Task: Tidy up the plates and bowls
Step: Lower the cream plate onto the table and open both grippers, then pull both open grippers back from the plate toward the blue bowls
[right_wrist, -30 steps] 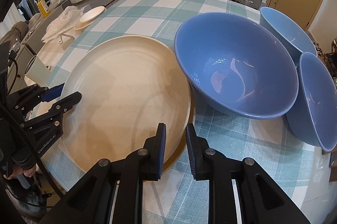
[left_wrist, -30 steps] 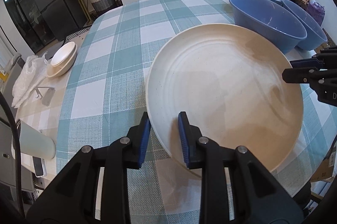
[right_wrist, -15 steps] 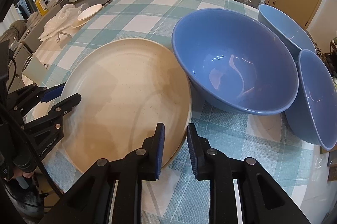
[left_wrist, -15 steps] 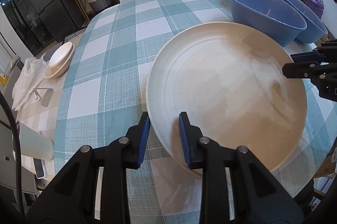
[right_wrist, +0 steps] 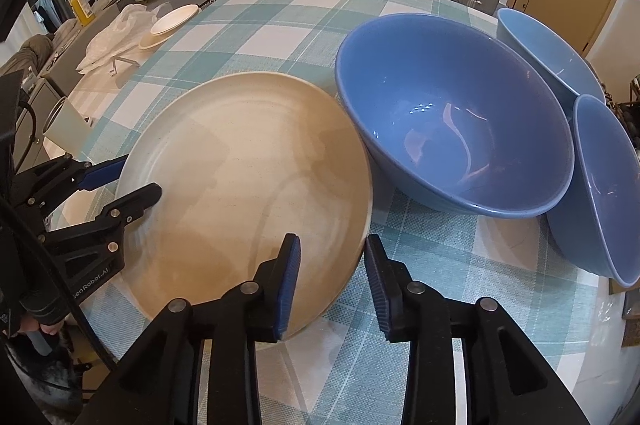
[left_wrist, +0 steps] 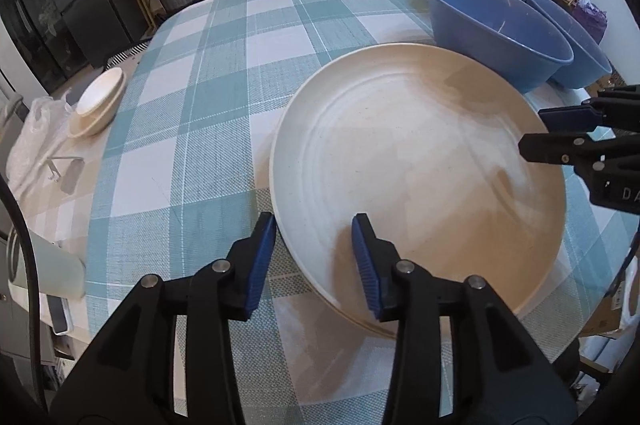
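A large cream plate (left_wrist: 420, 177) (right_wrist: 240, 185) lies on the teal checked tablecloth (left_wrist: 192, 113), touching the nearest of three blue bowls (right_wrist: 452, 137). My left gripper (left_wrist: 314, 219) straddles the plate's near-left rim. Its jaws are opening and both blue pads stand clear of the rim. My right gripper (right_wrist: 332, 241) straddles the opposite rim beside the big bowl, its jaws likewise opening with a gap on each side. Each gripper shows in the other's view: the right gripper (left_wrist: 534, 131) and the left gripper (right_wrist: 138, 179).
Two more blue bowls (right_wrist: 548, 53) (right_wrist: 604, 185) crowd the table's right edge behind the first. A small stack of cream dishes (left_wrist: 98, 103) sits at the far left by a white plastic bag (right_wrist: 116, 37). A pale cup (right_wrist: 64, 129) lies near the left edge.
Both grippers' jaws have spread apart from the plate rim they were clamped on. The plate has settled flat on the cloth; neither hand has shifted.
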Available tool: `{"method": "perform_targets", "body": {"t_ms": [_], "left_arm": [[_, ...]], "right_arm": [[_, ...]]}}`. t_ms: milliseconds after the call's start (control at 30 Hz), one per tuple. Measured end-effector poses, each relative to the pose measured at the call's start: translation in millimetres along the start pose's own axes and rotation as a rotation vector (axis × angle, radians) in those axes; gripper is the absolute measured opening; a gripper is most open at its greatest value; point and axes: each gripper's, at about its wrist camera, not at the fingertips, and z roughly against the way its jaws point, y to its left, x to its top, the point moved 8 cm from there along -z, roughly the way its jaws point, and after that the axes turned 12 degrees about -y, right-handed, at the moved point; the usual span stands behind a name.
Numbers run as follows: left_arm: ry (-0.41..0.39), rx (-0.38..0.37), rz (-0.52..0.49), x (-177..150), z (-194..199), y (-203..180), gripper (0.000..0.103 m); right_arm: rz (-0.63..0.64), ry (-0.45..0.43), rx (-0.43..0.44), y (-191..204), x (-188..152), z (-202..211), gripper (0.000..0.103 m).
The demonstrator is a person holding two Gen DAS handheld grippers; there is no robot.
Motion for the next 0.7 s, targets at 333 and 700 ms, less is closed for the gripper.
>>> {"method": "perform_targets", "body": {"t_ms": [333,700], "left_arm": [[-0.044,-0.109,0.103,11.0,16.4,2.0,0.077],[-0.105,-0.138,0.146,23.4,37.7,3.5,0.101]], "right_arm": [[-0.006,-0.035,0.053,9.2,5.0,11.6,0.082],[-0.008,-0.102,0.072,7.7,10.7,40.4,0.097]]}}
